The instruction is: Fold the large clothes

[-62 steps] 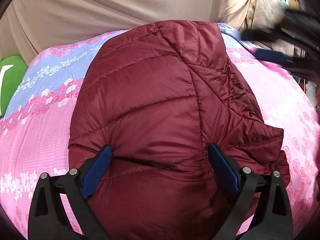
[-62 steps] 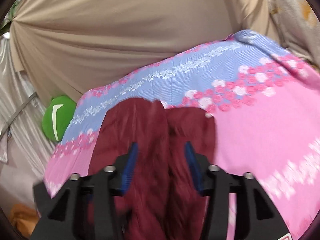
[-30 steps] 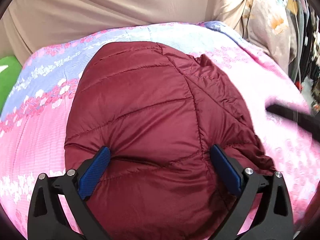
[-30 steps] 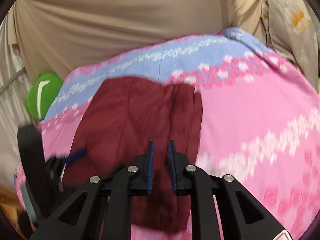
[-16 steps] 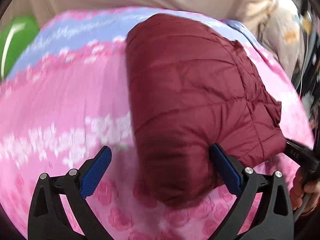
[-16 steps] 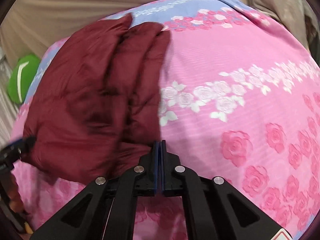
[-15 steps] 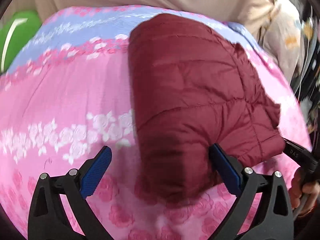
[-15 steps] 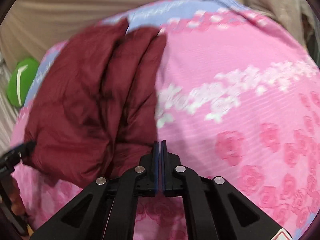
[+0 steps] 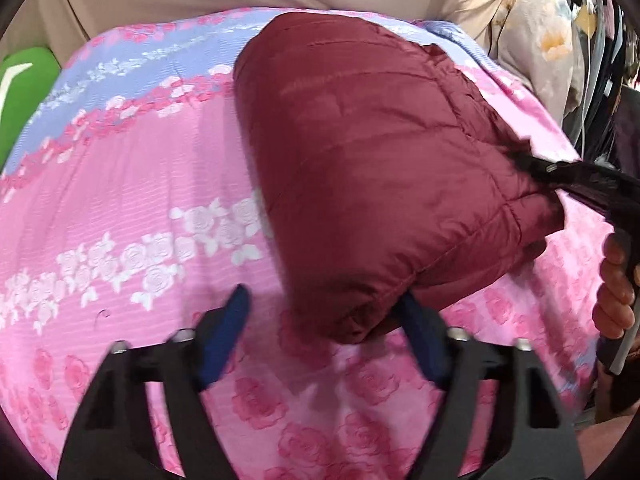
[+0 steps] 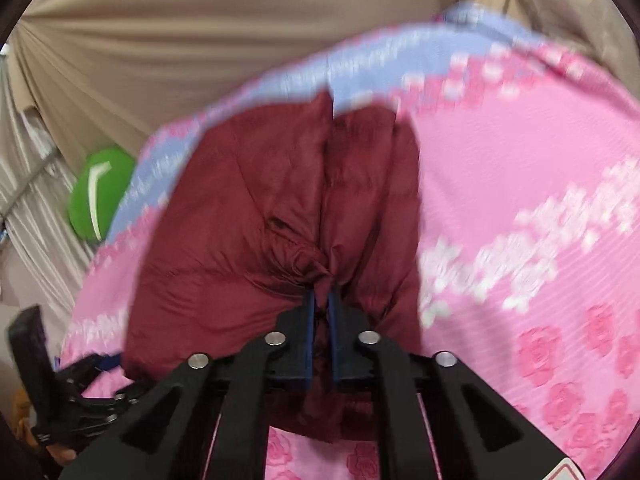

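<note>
1. A pink bedspread (image 9: 120,184) printed with roses covers the whole work surface, with a band of pale blue along its far edge. Beige cloth (image 10: 200,40) hangs behind it.
2. A folded, quilted maroon jacket (image 9: 360,160) lies on the bedspread, right of centre in the left wrist view and reaching from the blue band down to the near part of the cover.
3. The left gripper (image 9: 324,332) sits at the jacket's near corner. Its jaws have just been closing and stand half apart. The corner of the jacket lies between them; the right blue pad touches the fabric, while the left pad is clear of it.
4. The right gripper (image 10: 321,304) is clamped tight on a bunched pinch of the jacket's right edge, with fabric gathered into creases at its blue pads. In the left wrist view it comes in from the right, with the person's hand (image 9: 616,284) around its handle.
5. A green cushion (image 10: 100,196) with a white stripe rests past the far left edge of the bedspread.
</note>
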A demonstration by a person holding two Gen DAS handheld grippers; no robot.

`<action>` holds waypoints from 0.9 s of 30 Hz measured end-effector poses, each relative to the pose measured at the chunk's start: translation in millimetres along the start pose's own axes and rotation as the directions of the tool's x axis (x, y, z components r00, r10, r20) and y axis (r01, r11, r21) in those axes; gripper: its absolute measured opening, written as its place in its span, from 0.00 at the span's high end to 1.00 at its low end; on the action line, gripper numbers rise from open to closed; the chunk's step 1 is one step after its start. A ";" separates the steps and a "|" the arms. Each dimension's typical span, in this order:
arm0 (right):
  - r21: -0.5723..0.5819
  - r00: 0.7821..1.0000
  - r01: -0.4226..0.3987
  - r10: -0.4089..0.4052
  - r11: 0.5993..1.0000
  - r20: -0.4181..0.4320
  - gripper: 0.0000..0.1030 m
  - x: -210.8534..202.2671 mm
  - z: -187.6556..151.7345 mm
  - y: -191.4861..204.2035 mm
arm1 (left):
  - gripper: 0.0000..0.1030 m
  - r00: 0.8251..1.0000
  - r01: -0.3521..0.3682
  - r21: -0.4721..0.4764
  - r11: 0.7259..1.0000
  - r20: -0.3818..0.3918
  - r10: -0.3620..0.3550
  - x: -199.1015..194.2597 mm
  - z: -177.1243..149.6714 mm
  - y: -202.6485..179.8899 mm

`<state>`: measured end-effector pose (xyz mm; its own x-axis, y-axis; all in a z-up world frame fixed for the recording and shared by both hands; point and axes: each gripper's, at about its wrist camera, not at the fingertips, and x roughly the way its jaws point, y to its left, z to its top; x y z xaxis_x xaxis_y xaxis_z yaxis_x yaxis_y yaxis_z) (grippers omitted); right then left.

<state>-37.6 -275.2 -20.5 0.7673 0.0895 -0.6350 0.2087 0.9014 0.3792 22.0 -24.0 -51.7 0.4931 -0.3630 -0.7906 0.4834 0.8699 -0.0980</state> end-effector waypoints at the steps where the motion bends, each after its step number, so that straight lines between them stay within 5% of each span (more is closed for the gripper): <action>1: 0.002 0.999 0.009 -0.009 1.000 0.033 0.99 -11.3 1.2 -1.1 | 0.42 1.000 0.006 -0.002 1.000 0.000 -0.006 0.8 1.5 0.3; 3: -0.007 0.995 0.082 -0.081 0.997 0.062 1.00 -23.3 -0.7 -5.6 | 0.43 1.000 0.009 -0.011 1.000 -0.030 -0.009 10.4 2.4 2.3; 7: 0.026 0.983 0.147 -0.143 0.989 -0.115 1.00 24.1 -29.1 -36.1 | 0.45 0.997 0.022 -0.029 0.999 -0.072 -0.024 28.5 1.5 2.7; 13: -0.009 0.972 0.209 -0.208 0.978 -0.110 1.00 12.8 -17.6 -29.9 | 0.45 0.999 0.041 0.044 0.998 -0.035 -0.040 -12.0 2.9 1.0; 17: 0.050 0.986 0.165 -0.164 0.985 -0.021 0.93 -18.8 10.9 -34.4 | 0.45 0.998 0.039 0.036 0.999 0.054 -0.041 -53.5 22.5 11.2; 22: -0.081 0.986 0.117 -0.106 0.990 0.130 0.93 -28.3 63.8 16.3 | 0.45 0.987 0.118 0.018 0.993 0.111 -0.119 -52.2 65.5 0.7; 24: -0.126 0.983 0.126 -0.108 0.984 0.146 0.93 -13.7 84.6 38.4 | 0.45 0.978 0.141 0.058 0.988 0.148 -0.148 -61.8 75.7 -11.8; 27: -0.162 0.989 0.110 -0.091 0.981 0.120 0.93 10.9 101.5 57.9 | 0.43 0.977 0.075 0.153 0.985 0.189 -0.104 -76.9 71.1 -24.0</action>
<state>44.3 -265.0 62.9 0.8122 -0.0448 -0.5816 0.1913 0.9624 0.1931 23.9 -40.7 54.4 0.5679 -0.5075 -0.6480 0.6242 0.7787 -0.0629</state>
